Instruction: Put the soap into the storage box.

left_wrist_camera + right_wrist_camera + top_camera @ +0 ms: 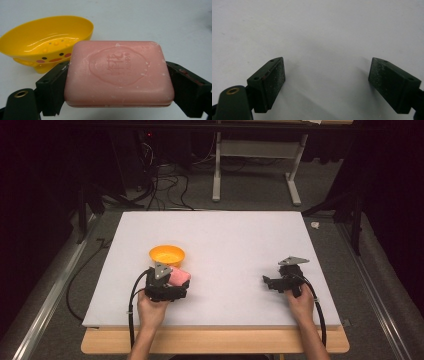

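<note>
Pink soap bar (118, 73) is pinched in the left gripper (167, 287), just near the yellow plastic soap dish (167, 254). Lift it over the rim, then let go gently. Right gripper (327, 82) is spread wide and holds nothing

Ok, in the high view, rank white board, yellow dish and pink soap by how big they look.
1. White board, by far.
2. Yellow dish.
3. Pink soap, though the left tongs cover part of it, so dish over soap is unsure.

Black claws (172, 292), grey plates, black cables

White board (225, 230) on wooden table (215, 342), grey metal frame (255, 150), black cables (165, 182) on carpet.
</note>
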{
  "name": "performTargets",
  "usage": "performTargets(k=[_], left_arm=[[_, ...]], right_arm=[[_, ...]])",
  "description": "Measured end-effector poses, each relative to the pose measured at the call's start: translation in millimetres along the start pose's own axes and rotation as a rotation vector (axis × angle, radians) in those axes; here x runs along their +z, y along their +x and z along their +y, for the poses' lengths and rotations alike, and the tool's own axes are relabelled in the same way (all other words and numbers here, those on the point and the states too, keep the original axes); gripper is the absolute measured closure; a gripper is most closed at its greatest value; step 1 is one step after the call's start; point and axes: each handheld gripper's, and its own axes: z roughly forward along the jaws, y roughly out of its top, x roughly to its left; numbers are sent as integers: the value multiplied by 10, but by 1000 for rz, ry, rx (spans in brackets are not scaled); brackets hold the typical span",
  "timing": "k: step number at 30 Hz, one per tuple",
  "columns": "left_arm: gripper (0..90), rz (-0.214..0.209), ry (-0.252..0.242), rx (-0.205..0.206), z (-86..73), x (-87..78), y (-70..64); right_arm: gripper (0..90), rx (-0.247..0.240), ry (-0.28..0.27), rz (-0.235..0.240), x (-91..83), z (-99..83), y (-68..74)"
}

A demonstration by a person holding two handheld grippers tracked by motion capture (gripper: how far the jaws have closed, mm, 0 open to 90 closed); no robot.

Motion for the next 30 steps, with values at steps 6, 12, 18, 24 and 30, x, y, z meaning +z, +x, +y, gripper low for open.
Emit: performTargets(k=[6,12,18,24,30], left_arm=[[135,10,-4,-14,14,-23,60],[135,22,-12,-31,16,-33,117],[135,34,-23,-42,53,-71,179],[135,44,-21,-51,95,-80,236],[135,55,-19,-56,188,-61,306]], right_arm=[[146,0,0,-1,0,0,0],[146,0,0,-1,0,0,0],[146,0,0,-1,-1,0,1],[146,-1,-1,-2,0,-1,2],[146,-2,-1,-2,0,-1,2]])
